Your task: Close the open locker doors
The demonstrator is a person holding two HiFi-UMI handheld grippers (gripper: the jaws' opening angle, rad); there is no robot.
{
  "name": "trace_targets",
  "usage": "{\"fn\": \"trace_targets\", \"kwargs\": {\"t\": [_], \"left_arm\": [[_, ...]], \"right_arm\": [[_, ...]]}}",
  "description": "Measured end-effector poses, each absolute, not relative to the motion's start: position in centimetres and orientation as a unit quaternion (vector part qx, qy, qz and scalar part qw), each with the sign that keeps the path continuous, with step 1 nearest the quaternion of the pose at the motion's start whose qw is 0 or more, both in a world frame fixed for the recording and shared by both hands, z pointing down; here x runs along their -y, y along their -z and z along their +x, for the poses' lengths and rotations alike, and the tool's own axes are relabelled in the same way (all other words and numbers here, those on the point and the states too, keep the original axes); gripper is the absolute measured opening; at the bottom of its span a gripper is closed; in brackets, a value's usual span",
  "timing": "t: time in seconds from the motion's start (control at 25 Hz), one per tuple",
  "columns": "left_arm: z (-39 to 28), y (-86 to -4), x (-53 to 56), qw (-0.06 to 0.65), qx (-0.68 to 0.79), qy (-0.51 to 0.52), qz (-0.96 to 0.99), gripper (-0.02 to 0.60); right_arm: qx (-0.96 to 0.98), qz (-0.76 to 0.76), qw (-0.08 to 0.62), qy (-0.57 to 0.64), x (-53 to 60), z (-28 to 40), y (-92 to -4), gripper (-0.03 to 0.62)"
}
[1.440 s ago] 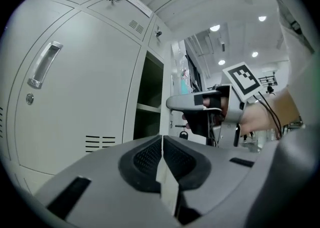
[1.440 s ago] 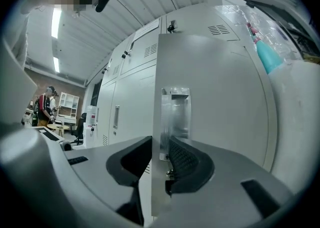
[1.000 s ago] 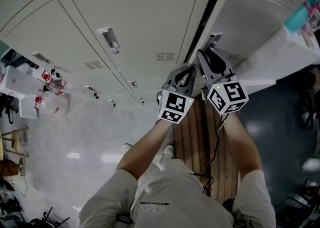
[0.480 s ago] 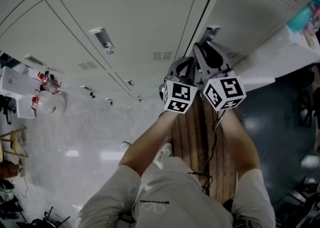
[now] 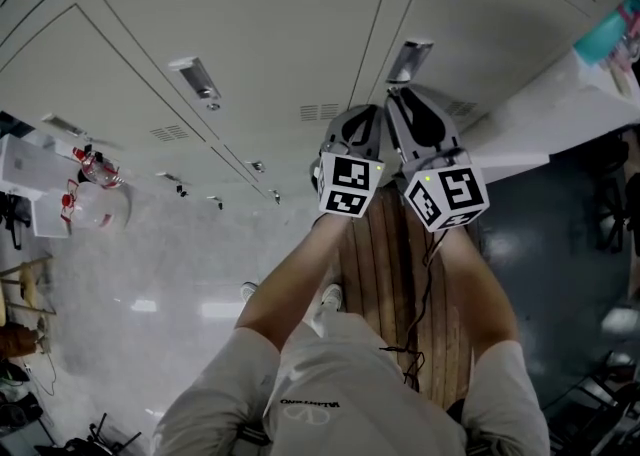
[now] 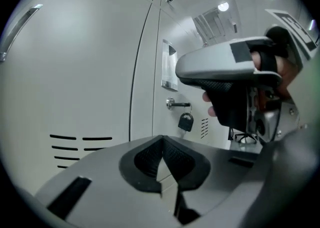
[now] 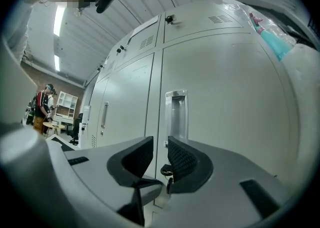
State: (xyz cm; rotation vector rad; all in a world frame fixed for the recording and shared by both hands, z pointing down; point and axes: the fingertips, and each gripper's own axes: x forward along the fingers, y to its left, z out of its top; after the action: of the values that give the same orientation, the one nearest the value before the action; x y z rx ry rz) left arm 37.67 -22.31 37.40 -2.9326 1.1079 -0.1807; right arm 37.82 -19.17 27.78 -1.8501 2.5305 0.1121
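- Pale grey steel is the story: the locker door [image 5: 480, 34] on the right of the bank lies flush with its neighbours, with no dark gap along its edge in the head view.
- Its recessed handle [image 5: 410, 56] sits near the door's left edge, and the right gripper view shows that same recess upright [image 7: 176, 114] with a key [image 7: 166, 171] in the lock just beneath it.
- Right gripper [image 5: 402, 96] points at the door just below the handle. Its jaws are parted by a narrow gap with nothing caught between them, and the recess and key are visible through that gap. Whether the tips touch the panel cannot be told.
- Left gripper [image 5: 358, 116] rides right beside it, the two marker cubes nearly shoulder to shoulder. Its jaws are pinched together at the tips, holding nothing [image 6: 161, 144].
- From the left gripper view, vent slots [image 6: 80, 147] cross the near door, and further along the bank a padlock [image 6: 185, 121] hangs from a lever handle [image 6: 177, 104].
- Both forearms reach out over a slatted wooden bench [image 5: 400, 274] standing on a glossy pale floor [image 5: 180, 274].
- Up top, a teal object [image 5: 610, 29] lies on the lockers.
- Off left, white shelving [image 5: 30, 179] holds red-and-white items.
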Motion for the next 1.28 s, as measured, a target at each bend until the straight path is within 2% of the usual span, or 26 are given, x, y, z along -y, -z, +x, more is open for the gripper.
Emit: {"fn": "trace_targets", "kwargs": {"t": [0.68,0.8,1.0,1.28], "left_arm": [[36.8,-37.3,19.5,0.020,-0.330,0.045,-0.943,0.005],[33.5,-36.9,17.0,0.025,-0.319,0.043,-0.947,0.005],[24.1,-33.9,12.3,0.011,-0.319,0.018,-0.948,0.005],[10.3,-27.6,6.8,-0.015,-0.353,-0.031,-0.935,0.005]], "right_arm": [[-0.804,-0.594,0.011,-0.007,13.5,38.6,-30.1,0.080],[-0.806,-0.591,0.018,0.003,11.3,37.7,-30.1,0.054],[-0.803,-0.594,0.038,0.025,8.4,35.2,-29.4,0.011],[-0.816,-0.576,0.039,0.030,5.0,28.7,-27.2,0.011]]}}
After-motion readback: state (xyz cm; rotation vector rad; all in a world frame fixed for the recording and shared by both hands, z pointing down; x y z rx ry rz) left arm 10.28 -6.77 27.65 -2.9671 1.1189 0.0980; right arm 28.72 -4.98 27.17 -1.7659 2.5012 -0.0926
